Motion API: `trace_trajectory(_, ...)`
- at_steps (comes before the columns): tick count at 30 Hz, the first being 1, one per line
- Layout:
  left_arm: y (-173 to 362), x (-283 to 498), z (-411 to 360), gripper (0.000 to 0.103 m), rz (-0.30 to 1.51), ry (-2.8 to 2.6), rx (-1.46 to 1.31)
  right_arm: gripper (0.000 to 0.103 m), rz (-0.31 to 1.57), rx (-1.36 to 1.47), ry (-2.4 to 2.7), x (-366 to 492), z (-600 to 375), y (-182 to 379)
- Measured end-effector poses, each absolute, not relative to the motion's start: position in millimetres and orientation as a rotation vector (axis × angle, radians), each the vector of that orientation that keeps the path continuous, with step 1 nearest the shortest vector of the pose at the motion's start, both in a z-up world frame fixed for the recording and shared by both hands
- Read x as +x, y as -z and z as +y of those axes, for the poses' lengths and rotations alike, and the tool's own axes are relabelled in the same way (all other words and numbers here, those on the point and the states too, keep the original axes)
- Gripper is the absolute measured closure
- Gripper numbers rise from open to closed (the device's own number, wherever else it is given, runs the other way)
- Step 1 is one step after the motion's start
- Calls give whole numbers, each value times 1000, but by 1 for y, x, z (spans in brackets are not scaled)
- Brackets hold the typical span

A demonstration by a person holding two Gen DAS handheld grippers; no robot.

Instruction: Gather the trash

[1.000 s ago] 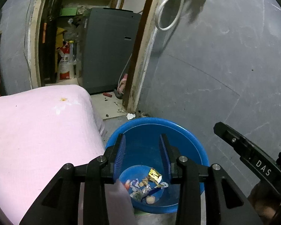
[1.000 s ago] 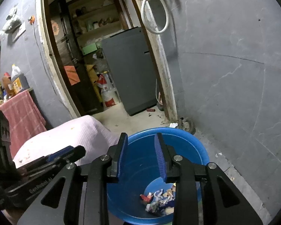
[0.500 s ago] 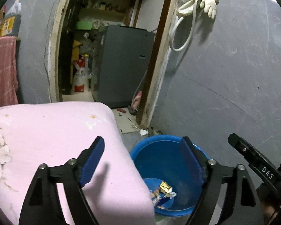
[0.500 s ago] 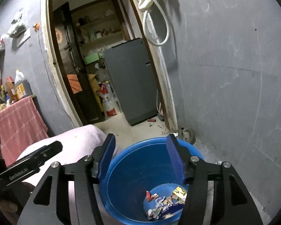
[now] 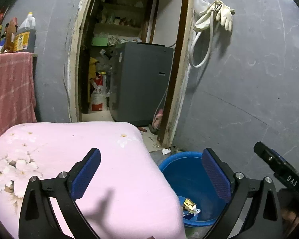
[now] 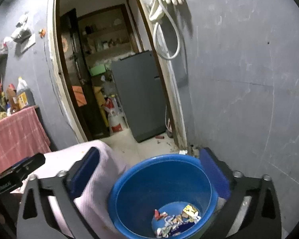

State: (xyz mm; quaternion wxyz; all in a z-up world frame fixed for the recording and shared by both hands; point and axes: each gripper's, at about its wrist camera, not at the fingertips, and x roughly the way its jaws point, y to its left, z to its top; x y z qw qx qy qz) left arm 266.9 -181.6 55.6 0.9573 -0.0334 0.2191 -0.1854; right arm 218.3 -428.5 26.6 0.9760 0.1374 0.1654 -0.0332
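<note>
A blue basin [image 5: 179,171] [image 6: 149,189] stands on the floor by the grey wall, with several scraps of wrapper trash [image 5: 189,204] [image 6: 177,221] lying in its bottom. My left gripper [image 5: 151,153] hangs over the edge of a pink flowered cushion [image 5: 59,139], its jaws opening wide with nothing between them. My right gripper [image 6: 149,151] hovers above the basin, its jaws also opening and empty. Each gripper's black tip shows at the edge of the other's view.
An open doorway behind holds a grey appliance [image 5: 141,79] and a red-and-white sack [image 5: 97,97]. A red cloth [image 5: 10,89] hangs at the left under a bottle [image 5: 25,33]. A glove and hose [image 5: 223,16] hang on the wall.
Both grippers' jaws have spread from nearly shut to wide. The left view has lifted and swung left, so the pink cushion fills more of it and the basin sits lower right.
</note>
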Motion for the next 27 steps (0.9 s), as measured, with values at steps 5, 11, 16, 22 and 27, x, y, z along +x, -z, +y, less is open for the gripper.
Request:
trace_trajectory(5, -55, 258, -175, 2, 435, 367, -65, 0, 313, 257, 68, 215, -423, -30)
trace_trajectory(11, -58, 249, -167, 2, 424, 367, -65, 0, 292, 215, 57, 203, -414, -32)
trace_trajectory(16, -59, 237, -160, 2, 417, 370, -70, 0, 262, 192, 61, 183, -411, -33)
trace_trajectory(22, -57, 212, -152, 2, 401, 378, -68, 0, 230, 179, 51, 161, -407, -30)
trace_trajectory(27, -57, 192, -142, 2, 391, 374, -77, 0, 215, 198, 53, 141, -406, -27)
